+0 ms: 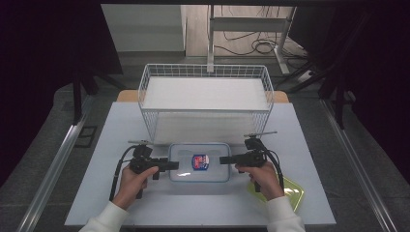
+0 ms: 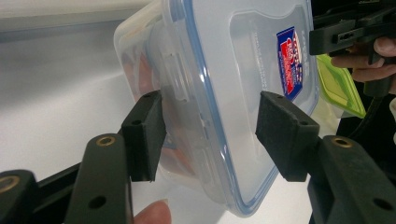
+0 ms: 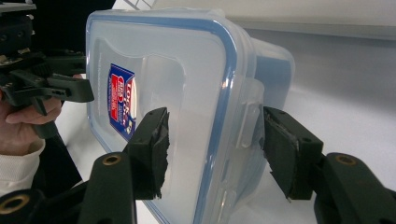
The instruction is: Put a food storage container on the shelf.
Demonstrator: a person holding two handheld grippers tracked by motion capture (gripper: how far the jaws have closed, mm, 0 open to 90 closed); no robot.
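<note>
Table [image 1: 121, 203] pale grey; wire basket [image 1: 205, 96] behind; dark room.

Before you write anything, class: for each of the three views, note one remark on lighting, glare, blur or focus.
High view: the white table is brightly lit, the room's edges fall into darkness, and the wire basket looks washed out. Left gripper view: the clear plastic box with the blue-rimmed lid is fairly sharp; the nearest jaw parts are soft. Right gripper view: pale sheen on the lid, background table blurred.
</note>
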